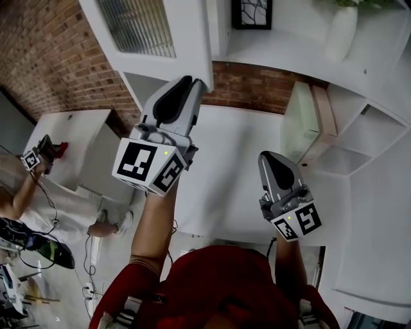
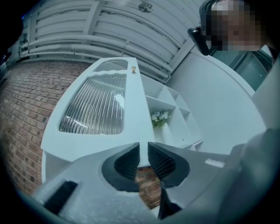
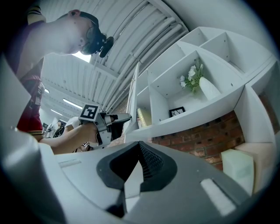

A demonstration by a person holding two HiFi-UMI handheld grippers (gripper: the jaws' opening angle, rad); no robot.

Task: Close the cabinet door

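Observation:
The white cabinet door, with a ribbed glass pane, stands swung out from the shelves at the top of the head view. My left gripper reaches up to its lower corner. In the left gripper view the door runs away ahead, and the left gripper has its two dark pads closed on the door's thin bottom edge. The right gripper view shows the door edge-on with the left gripper at it. My right gripper hangs lower over the counter; its pads meet with nothing between them.
Open white shelves hold a vase of white flowers and a framed picture. A brick wall backs a white counter with a pale green box. Another person sits low at the left.

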